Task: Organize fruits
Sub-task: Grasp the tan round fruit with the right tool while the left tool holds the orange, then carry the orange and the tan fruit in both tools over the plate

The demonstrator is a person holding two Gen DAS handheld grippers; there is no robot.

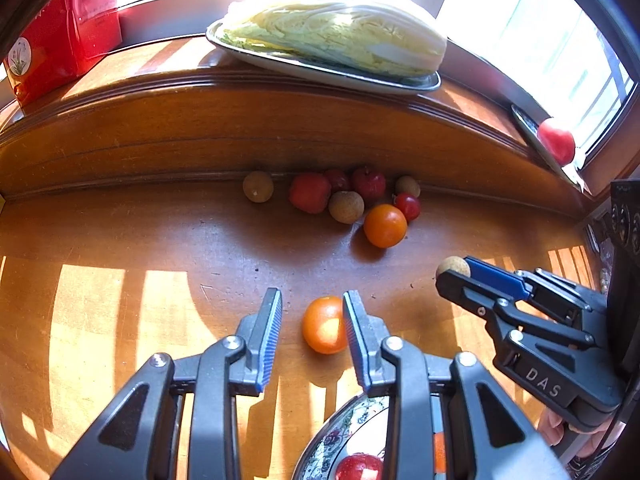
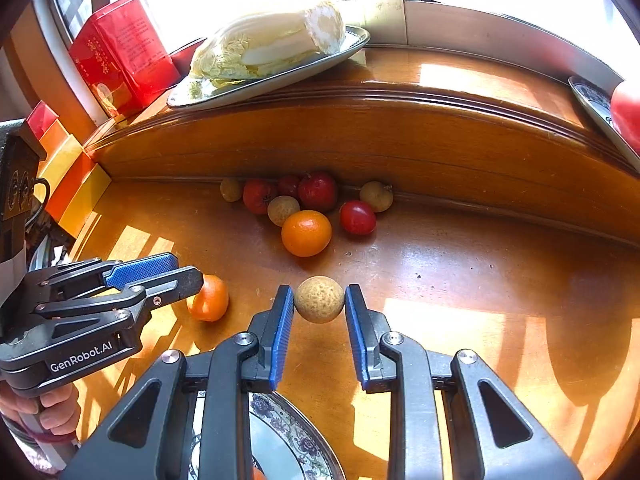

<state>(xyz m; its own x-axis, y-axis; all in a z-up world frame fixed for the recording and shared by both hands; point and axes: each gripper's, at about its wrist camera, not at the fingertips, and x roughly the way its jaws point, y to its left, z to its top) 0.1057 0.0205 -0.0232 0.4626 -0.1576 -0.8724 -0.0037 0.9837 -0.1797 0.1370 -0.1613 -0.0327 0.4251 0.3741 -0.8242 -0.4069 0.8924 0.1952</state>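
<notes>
Right gripper (image 2: 320, 305) has a round tan fruit (image 2: 320, 299) pinched squarely between its blue pads, lifted clear of the wooden tabletop (image 2: 460, 264) — a firm hold, both pads pressing on its sides. Over on the left, the left gripper (image 1: 312, 322) carries a small orange tomato (image 1: 324, 325); its right pad lies against the fruit, and from the right wrist view the finger tips close over it, though the near pad's contact is hard to judge. Far across the table, huddled against the raised wooden ledge (image 2: 360, 136), sits the rest of the pile: another orange tomato (image 2: 306, 233), a red cherry tomato (image 2: 357, 217), several red fruits (image 2: 318, 191) and a few more tan ones (image 2: 283, 210). Near the bottom edge, under both grippers, a patterned plate (image 1: 324, 446) peeks out with a red fruit (image 1: 359, 467) already on it. Up on the ledge — a napa cabbage (image 1: 340, 36) on a metal tray (image 1: 240, 56), a red box (image 2: 120, 56) at far left, and a big red tomato (image 1: 557, 141) on a dish at far right.
</notes>
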